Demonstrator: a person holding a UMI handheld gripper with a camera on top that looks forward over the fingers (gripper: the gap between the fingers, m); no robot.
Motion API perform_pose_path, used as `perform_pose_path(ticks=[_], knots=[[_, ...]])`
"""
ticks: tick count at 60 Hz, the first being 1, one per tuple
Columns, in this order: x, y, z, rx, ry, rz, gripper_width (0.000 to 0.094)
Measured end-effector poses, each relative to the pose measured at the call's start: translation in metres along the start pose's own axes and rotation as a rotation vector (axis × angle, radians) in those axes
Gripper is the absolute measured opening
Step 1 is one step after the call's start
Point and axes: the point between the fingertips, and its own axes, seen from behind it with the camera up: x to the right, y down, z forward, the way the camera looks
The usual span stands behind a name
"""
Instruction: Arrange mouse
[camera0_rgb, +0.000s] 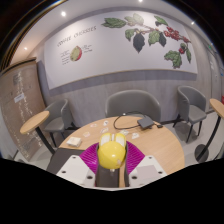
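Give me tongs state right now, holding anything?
Tongs: closed on the yellow mouse, both pink pads pressing its sides, held above the round wooden table.

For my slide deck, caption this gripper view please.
Handheld gripper shut on a yellow mouse above a round wooden table, grey chairs beyond.

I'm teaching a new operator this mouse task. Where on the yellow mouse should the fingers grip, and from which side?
Grip the yellow mouse across its two long flanks, coming from behind along its length. Its domed body already sits between the gripper pads, which appear to press both sides.
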Motion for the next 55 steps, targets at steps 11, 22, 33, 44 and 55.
perform_pose_path(ticks=[11, 22, 33, 44, 55], knots=[[-0.121, 0.071, 0.016, -0.065, -0.073, -0.078, 0.0344], [-0.123, 0.120, 0.026, -0.175, -0.011, -0.107, 0.0360], [-0.119, 0.135, 0.027, -0.211, -0.044, -0.151, 0.0488], [-0.127, 0.141, -0.016, -0.247, -0.194, -0.181, 0.0857], [-0.088, 0.145, -0.073, -0.216, -0.240, -0.169, 0.0856]])
